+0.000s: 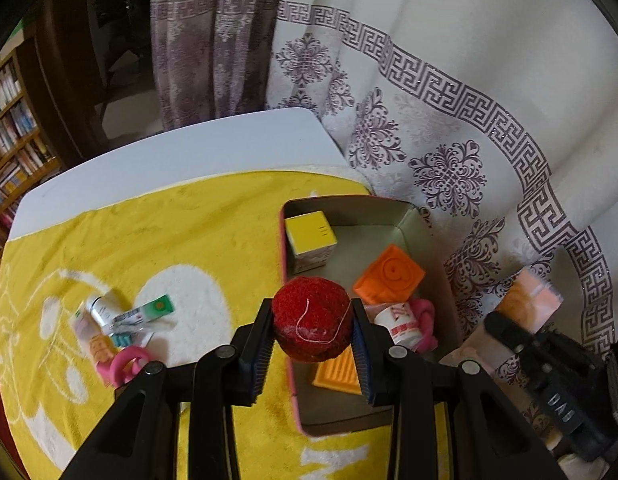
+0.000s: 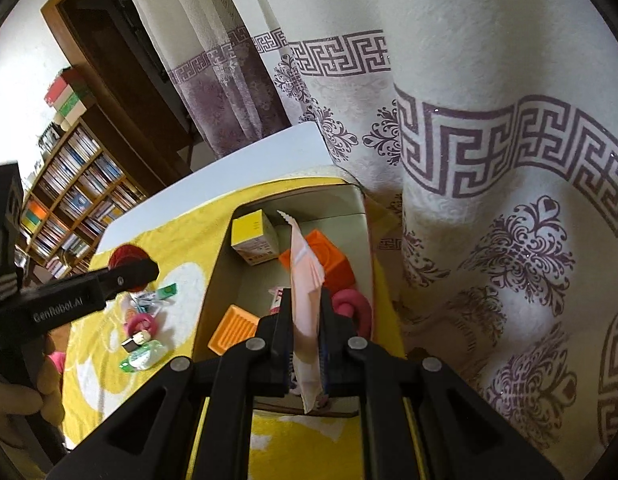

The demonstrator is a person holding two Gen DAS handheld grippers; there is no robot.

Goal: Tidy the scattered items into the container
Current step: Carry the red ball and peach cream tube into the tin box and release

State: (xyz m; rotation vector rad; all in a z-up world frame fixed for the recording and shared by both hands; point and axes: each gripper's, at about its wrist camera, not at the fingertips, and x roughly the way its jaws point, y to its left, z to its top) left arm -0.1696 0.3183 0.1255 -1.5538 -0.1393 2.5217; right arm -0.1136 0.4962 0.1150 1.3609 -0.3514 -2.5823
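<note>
My left gripper (image 1: pixel 313 334) clenches the red ball (image 1: pixel 312 317) over the box (image 1: pixel 287 280); my right gripper (image 2: pixel 305 330) pinches a pink sachet (image 2: pixel 306 280) above it; cubes inside; small clutter (image 1: pixel 117 320) beside it remains.

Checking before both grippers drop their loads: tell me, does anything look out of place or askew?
Nothing looks damaged or spilled. A small pile of packets and a pink ring is on the yellow towel, outside the box. A loose thread trails over the red ball in the left gripper.
</note>
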